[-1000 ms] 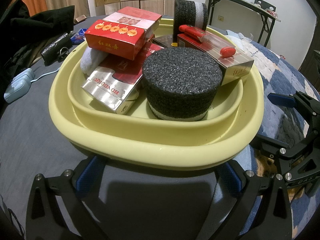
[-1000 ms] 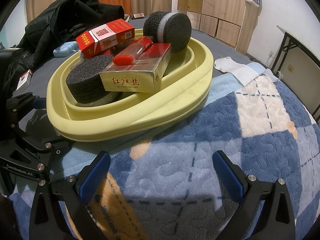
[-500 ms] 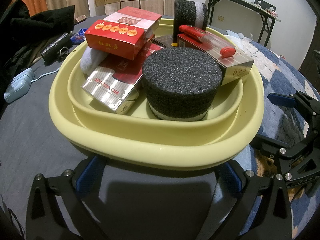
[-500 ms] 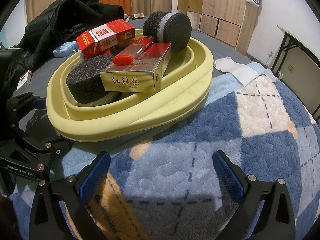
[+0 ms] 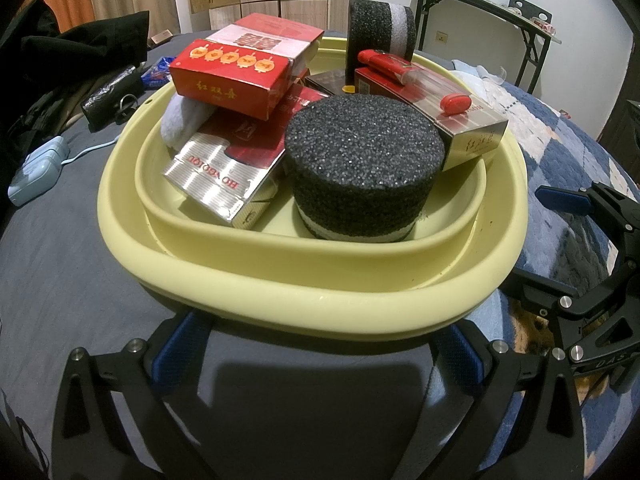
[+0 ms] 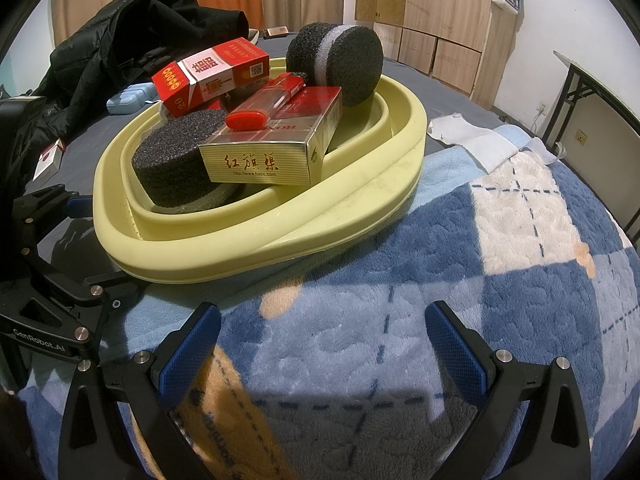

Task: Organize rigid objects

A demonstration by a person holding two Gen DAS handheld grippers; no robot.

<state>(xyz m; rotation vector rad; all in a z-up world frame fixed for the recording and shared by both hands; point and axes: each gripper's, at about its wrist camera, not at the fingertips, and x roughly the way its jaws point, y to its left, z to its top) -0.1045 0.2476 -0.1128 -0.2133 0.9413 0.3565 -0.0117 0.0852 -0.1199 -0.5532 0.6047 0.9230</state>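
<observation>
Reading "HONGQIQU", gold-fronted carton [image 6: 262, 166] in basin [image 6: 280, 240]

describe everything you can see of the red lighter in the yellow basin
The red lighter lies flat along the top of the gold-sided cigarette box inside the yellow basin. It looks like plastic: a clear middle section between a red body at the far end and a rounded red end at the near end. Only the box touches it; an upright black foam roll stands just behind. Both tongs are away from it.
</observation>
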